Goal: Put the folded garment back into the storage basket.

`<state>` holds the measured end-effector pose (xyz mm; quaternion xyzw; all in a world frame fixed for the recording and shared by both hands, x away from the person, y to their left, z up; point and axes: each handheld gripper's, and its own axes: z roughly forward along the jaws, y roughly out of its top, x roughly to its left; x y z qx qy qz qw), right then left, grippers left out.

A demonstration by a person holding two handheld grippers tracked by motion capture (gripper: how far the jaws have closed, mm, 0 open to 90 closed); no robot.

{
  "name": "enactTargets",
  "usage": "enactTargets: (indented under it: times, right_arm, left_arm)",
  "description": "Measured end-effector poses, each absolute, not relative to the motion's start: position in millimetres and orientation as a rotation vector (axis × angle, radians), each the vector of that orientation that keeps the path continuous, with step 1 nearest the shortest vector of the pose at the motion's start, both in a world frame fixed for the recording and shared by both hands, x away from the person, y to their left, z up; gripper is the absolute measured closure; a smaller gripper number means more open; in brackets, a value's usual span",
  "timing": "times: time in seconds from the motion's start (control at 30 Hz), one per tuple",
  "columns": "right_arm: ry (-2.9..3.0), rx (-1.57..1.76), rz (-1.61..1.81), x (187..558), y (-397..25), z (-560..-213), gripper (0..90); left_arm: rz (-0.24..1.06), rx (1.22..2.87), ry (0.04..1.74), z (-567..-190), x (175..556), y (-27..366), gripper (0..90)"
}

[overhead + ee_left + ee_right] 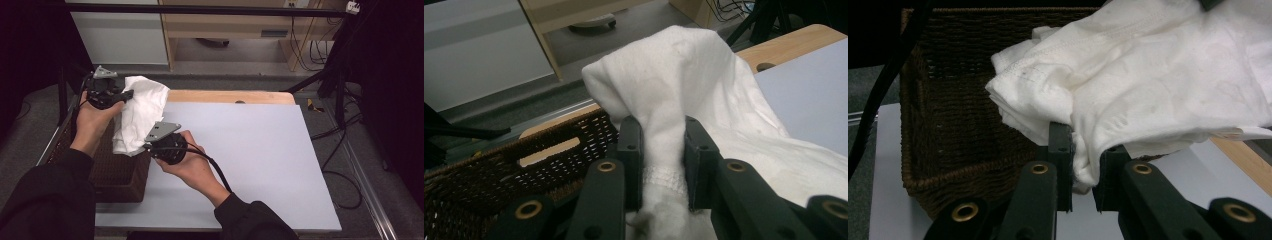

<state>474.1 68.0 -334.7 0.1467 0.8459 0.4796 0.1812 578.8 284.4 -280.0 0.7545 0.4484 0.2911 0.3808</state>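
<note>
1 white cloth [140, 112] hung over 1 brown wicker basket [117, 172] at the table's [260, 150] left edge. 2 grippers held it: the left gripper [663, 155] and the right gripper [1083, 165] each had jaws clamped on its folds.

White cloth [140, 112]: crumpled, stitched hem visible (faint marks on fabric), held aloft above brown wicker basket [117, 172] at bench left edge, pinched at two points.

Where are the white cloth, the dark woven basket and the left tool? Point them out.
White crumpled cloth [142, 107], high view: middle of the fabric.
Dark brown woven basket [955, 127], right gripper view: front wall.
Left tool [663, 160], left gripper view: midway between its jaws, shut on the cloth.
</note>
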Motion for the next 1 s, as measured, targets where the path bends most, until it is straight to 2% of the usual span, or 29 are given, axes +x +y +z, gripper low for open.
enactTargets:
  times: [1.0]
  right_arm:
    - [2.418,0.374,1.355,471,95,-343,81.6]
  left_arm:
    - [0.745,1.943,1.158,-284,576,301,73.8]
